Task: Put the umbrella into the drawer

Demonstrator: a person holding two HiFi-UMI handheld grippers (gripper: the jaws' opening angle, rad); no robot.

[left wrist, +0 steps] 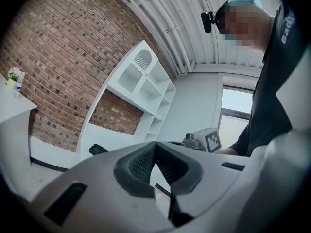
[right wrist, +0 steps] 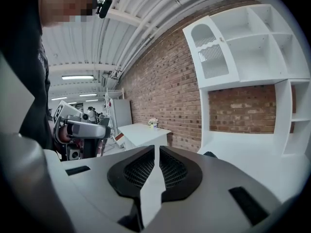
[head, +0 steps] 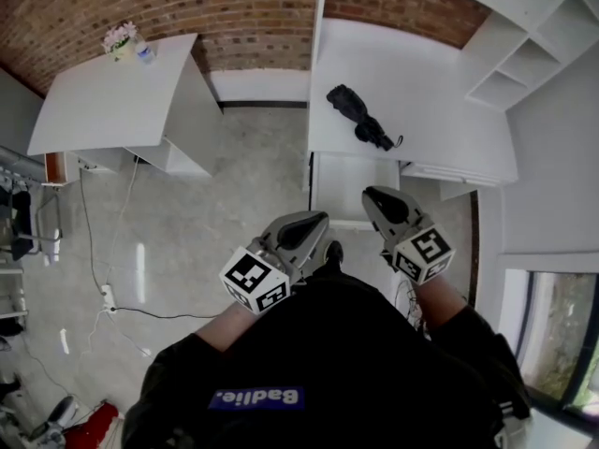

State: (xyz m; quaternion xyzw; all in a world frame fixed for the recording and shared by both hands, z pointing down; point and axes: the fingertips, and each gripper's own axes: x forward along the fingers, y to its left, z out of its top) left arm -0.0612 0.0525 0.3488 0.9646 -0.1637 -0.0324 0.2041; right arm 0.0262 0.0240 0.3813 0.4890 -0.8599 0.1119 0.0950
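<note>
A folded black umbrella [head: 360, 115] lies on the white desk [head: 430, 129], near its left side. Below the desk's front edge is a white drawer section [head: 354, 187]; I cannot tell whether it is open. My left gripper [head: 316, 224] and right gripper [head: 376, 199] are held side by side in front of the desk, well short of the umbrella. Both are shut with nothing between the pads. In the left gripper view, past the left gripper [left wrist: 155, 145], the umbrella [left wrist: 98, 149] shows as a dark lump. Only the umbrella's [right wrist: 210, 154] top peeks over the right gripper [right wrist: 156, 148].
A second white table [head: 122, 101] with a small flower pot [head: 120, 37] stands at the left. White open shelves [head: 524, 54] rise on the desk's right against the brick wall. A cable and power strip [head: 108, 297] lie on the grey floor.
</note>
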